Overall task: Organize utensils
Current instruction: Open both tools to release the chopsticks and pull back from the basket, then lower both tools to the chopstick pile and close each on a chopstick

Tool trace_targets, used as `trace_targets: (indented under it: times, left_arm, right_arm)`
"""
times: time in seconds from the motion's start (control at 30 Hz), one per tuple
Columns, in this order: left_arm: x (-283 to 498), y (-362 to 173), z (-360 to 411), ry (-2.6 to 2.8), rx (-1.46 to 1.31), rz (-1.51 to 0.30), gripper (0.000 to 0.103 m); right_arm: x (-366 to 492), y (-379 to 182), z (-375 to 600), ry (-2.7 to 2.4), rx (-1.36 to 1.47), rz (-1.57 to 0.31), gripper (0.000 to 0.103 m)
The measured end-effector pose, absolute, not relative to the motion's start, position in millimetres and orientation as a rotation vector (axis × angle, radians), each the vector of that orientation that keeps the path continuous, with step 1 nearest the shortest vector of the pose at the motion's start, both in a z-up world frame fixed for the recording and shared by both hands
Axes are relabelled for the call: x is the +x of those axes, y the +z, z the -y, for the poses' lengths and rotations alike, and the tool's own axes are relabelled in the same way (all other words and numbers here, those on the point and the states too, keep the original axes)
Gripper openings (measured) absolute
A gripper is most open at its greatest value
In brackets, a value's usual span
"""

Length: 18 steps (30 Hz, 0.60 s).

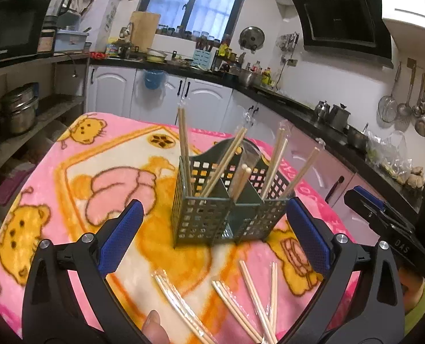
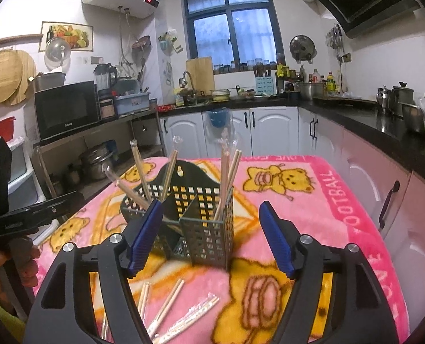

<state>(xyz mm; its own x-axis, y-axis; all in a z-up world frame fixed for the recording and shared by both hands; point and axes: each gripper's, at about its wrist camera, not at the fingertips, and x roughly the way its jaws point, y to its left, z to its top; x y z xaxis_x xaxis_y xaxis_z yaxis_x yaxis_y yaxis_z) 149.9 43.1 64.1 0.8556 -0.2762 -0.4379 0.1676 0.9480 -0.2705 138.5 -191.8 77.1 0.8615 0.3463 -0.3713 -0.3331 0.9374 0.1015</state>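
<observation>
Gaping wide, my left gripper (image 1: 212,230) has nothing pinched; its blue pads (image 1: 120,239) sit either side of the green holder (image 1: 226,209) in that view but clear of it, nearer the camera. My right gripper (image 2: 209,236) is spread too, a bit narrower and empty; its left pad (image 2: 145,235) covers the holder's near-left corner, so I can't tell how close it is. Both point slightly down at the holder from opposite sides. Left gripper's lower edge is cut off by the frame, with a fingertip (image 1: 155,326) poking in at the bottom. Right gripper's body shows at the far right of the left view, partly cropped. A hand (image 2: 23,261) grips the left tool's handle, half hidden at the right view's edge. Holder stands upright mid-blanket (image 2: 341,200), wrapped chopsticks (image 1: 184,149) leaning in its compartments; which compartment each sits in is hard to tell. Loose chopsticks (image 1: 252,301) lie on the blanket in front, ends cut off by the frame and the gripper arms.
</observation>
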Motion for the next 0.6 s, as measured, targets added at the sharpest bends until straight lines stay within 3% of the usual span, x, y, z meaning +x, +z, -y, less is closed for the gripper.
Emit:
trace_targets:
  times: [0.6]
  left_arm:
    - [150.2,23.9,-11.7,-0.26,-0.197,-0.605,0.092]
  right_arm:
    - [136.1,45.8,204.6,0.348,0.002,-0.508,0.067]
